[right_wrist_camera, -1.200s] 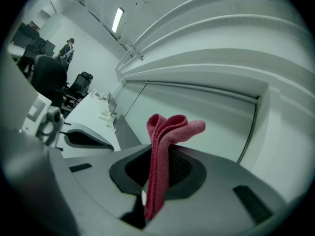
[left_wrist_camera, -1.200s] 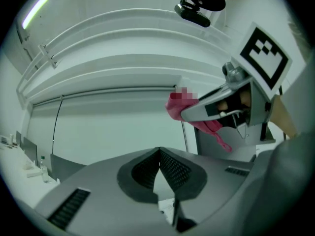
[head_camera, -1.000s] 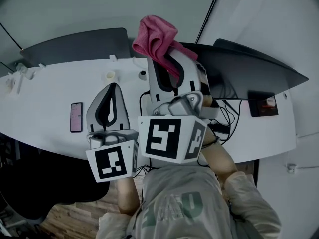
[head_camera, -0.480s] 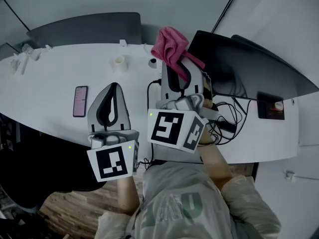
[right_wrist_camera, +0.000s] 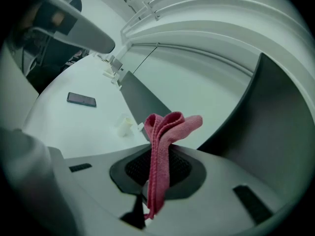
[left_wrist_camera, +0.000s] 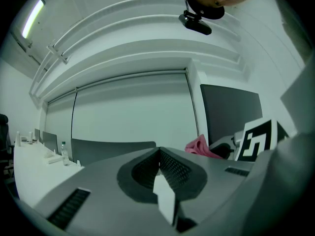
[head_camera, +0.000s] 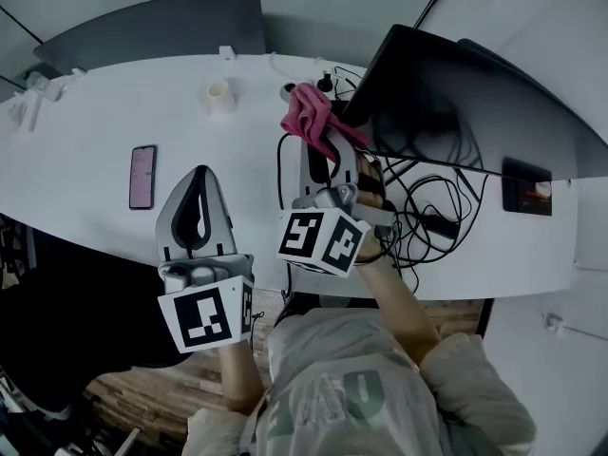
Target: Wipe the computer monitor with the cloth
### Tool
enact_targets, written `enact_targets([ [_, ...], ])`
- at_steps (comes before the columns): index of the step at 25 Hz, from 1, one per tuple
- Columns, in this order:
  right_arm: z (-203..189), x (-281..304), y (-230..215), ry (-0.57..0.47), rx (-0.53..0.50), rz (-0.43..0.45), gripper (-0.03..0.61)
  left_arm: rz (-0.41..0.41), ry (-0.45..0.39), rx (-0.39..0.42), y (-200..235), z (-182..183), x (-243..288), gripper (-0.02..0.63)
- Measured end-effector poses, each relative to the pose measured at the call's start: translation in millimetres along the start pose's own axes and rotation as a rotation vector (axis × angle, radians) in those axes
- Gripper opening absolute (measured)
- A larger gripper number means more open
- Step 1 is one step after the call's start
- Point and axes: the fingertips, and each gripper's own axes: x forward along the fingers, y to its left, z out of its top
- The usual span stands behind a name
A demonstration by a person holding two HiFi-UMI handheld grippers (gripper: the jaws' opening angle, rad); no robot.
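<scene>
A dark computer monitor (head_camera: 475,103) stands on the white desk (head_camera: 85,207) at the right, its blank screen tilted toward me; it fills the right side of the right gripper view (right_wrist_camera: 275,127). My right gripper (head_camera: 328,141) is shut on a folded pink cloth (head_camera: 309,112) that bunches above its tips, close to the monitor's lower left corner. In the right gripper view the cloth (right_wrist_camera: 165,146) hangs pinched between the jaws. My left gripper (head_camera: 197,180) is shut and empty, held over the desk's near edge left of the right one.
A phone (head_camera: 141,177) lies on the desk at the left. A small white cup (head_camera: 218,92) and a small round object (head_camera: 287,91) stand near the back edge. Tangled black cables (head_camera: 418,212) lie under the monitor. A second dark monitor (head_camera: 161,27) stands behind the desk.
My right gripper has carried the pink cloth forward and right, from above the desk toward the monitor's lower left corner. The left gripper stayed shut and shifted only slightly.
</scene>
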Motion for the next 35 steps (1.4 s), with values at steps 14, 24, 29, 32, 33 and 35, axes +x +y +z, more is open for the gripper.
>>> enact_targets([
  [14, -97, 51, 86, 0.155, -0.041, 0.121, 0.054, -0.012, 0.102, -0.015, -15, -48, 1, 0.015],
  [24, -101, 52, 94, 0.181, -0.021, 0.147, 0.054, -0.052, 0.108, -0.056, -35, -52, 11, 0.015],
  [29, -106, 53, 100, 0.191, -0.005, 0.168, 0.054, -0.046, 0.098, -0.049, -32, -47, 12, 0.015],
  [32, -101, 50, 99, 0.162, 0.029, 0.184, 0.054, -0.034, 0.087, -0.044, -32, -42, 10, 0.015],
  [33, -96, 47, 97, 0.140, 0.047, 0.191, 0.054, -0.031, 0.085, -0.042, -32, -39, 8, 0.015],
  [35, -79, 38, 89, 0.085, 0.092, 0.205, 0.054, -0.027, 0.082, -0.033, -33, -34, 5, 0.015],
])
